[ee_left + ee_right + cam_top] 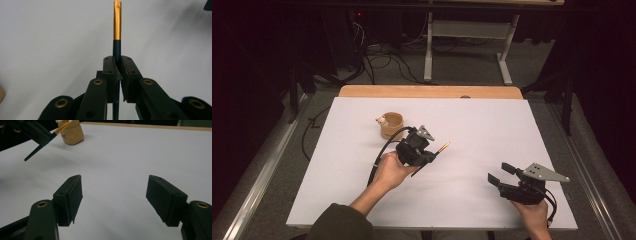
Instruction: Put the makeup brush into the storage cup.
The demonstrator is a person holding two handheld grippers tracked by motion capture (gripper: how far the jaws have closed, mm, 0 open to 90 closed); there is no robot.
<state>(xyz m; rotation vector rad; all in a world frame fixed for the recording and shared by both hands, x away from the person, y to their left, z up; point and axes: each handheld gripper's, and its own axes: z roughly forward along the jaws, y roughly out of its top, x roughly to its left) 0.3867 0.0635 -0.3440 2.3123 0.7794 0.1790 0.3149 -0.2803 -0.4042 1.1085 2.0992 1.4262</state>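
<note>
My left gripper is shut on a thin dark pen with a gold end, held above the white table top. In the high view the gold end points to the right and away from the person. A tan cup stands just behind and left of that gripper. At the right, near the front edge, my right gripper stands open, holding nothing. In the right gripper view its jaws are wide apart, and the cup and the pen show far off.
A wooden strip runs along the table's far edge. Beyond it are floor cables and a white desk frame. Metal rails run along both sides of the table.
</note>
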